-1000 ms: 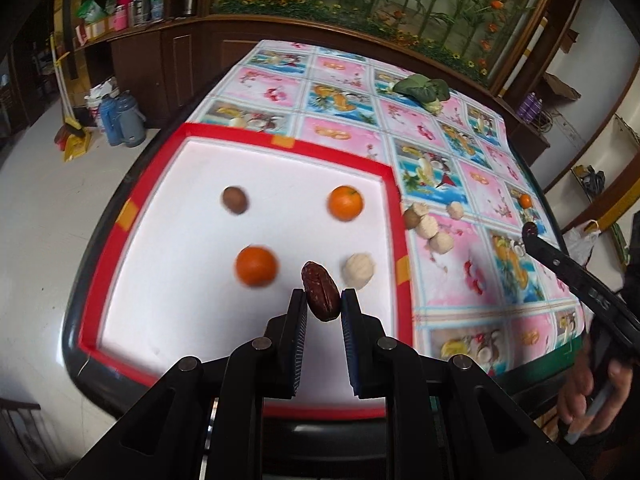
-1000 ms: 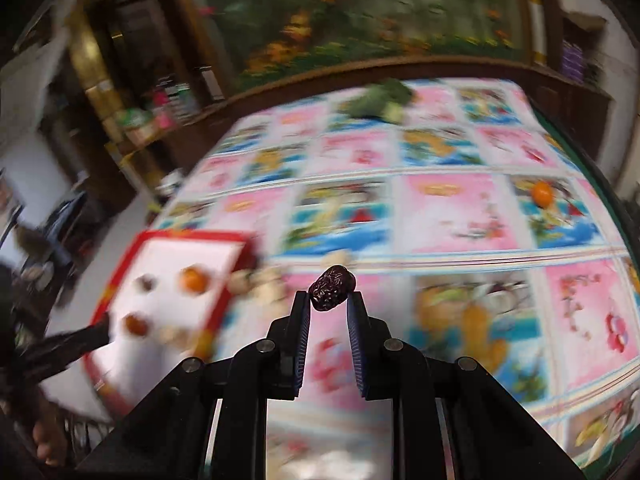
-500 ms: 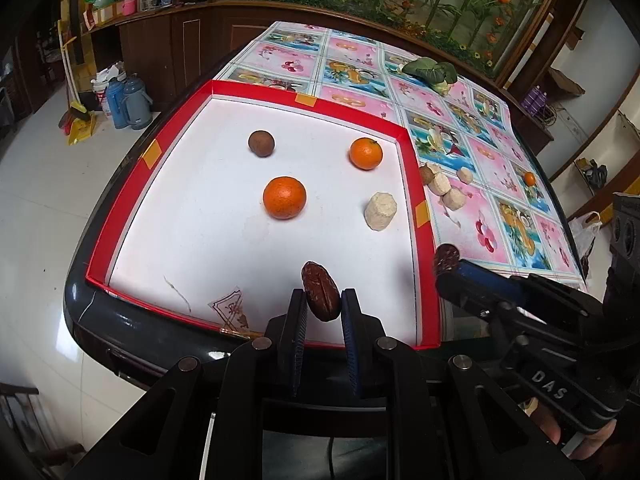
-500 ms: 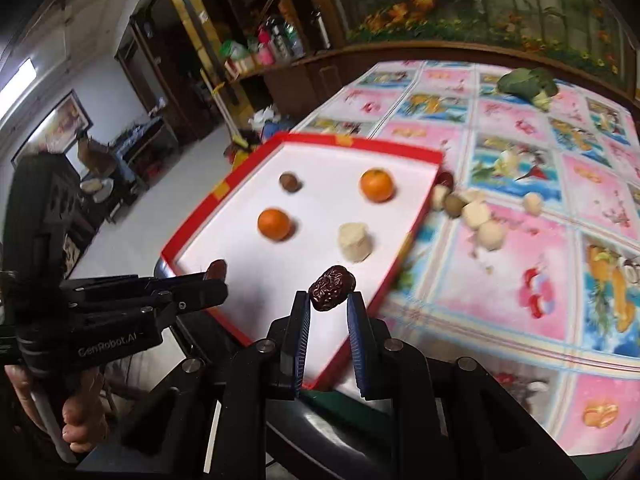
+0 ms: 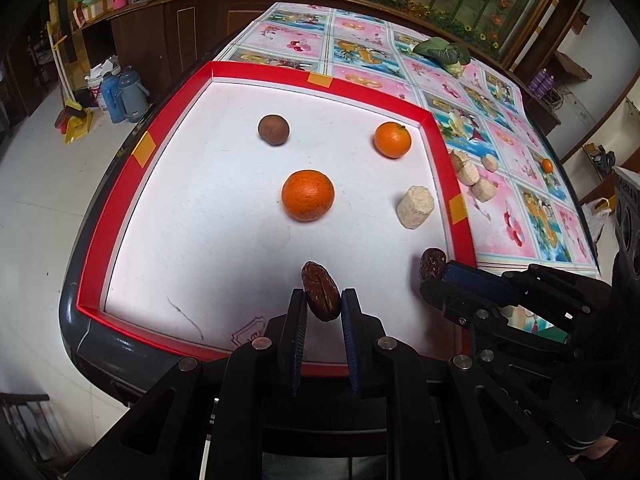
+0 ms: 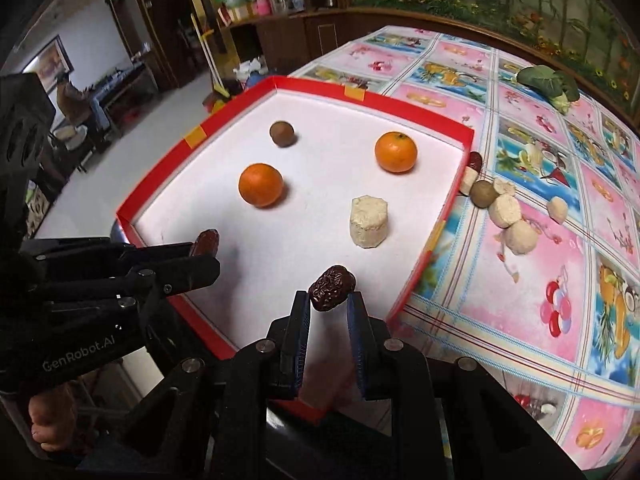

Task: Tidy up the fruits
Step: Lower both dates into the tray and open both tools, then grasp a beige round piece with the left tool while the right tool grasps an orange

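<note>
Placing step. My left gripper has its jaws clamped on a red date, poised over the near edge of the red-rimmed tray. My right gripper pinches a second date above the tray's near right corner. Next, I judge: lower both, release onto bare white floor. Open room near front; large orange and pale block sit mid-tray. Mind the raised rim and the two grippers crowding

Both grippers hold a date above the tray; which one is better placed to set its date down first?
Probably left: the left gripper holds its date over bare tray floor; the right gripper hangs nearer the tray's edge.
</note>
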Demonstrator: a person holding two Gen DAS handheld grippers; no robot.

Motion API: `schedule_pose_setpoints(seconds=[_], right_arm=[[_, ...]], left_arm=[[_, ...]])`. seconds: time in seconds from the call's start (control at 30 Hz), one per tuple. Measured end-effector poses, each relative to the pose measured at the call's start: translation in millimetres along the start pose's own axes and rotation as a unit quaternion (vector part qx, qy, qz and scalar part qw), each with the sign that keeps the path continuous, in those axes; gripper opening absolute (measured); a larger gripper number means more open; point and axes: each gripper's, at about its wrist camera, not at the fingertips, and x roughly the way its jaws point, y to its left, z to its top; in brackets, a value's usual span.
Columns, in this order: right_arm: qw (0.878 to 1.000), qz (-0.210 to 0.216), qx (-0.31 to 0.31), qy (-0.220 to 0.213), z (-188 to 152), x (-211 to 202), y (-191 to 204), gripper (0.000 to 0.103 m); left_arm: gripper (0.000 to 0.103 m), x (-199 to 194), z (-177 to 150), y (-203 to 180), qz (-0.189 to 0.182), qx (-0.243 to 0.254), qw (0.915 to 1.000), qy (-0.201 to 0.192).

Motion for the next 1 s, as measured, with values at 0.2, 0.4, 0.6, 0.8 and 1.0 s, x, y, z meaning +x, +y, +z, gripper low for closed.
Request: schedule_pose_setpoints(seconds=[0.2,0.4,0.6,0.8,1.0], right_arm=[[1.000,-0.008,-0.007,0.022,1,15,3,0.019],[0.999,0.030,0.015,0.012,2,6,-7,0.026],[0.992,0.055,0.085,-0.076,-7,-58,-53,0.070],[0.974,-0.036,0.175,-0.139,-35,-105,-127,0.072],[0.968,-0.059,0.223,-0.103,-63,-104,-185,0.072]], left_arm=[[0.017,21,8,5,0.001,-0.007,0.9997,0.023],[0.044,19,11,8,-0.019,-0.018,0.9996,0.011],[0.059,-11,10,-27,-0.036,0.014,0.9983,-0.043],[0.063,-12,11,-80,-0.063,0.054,0.9957,-0.041],[0.063,12,26,-132,-0.061,0.099,0.9931,-0.016]])
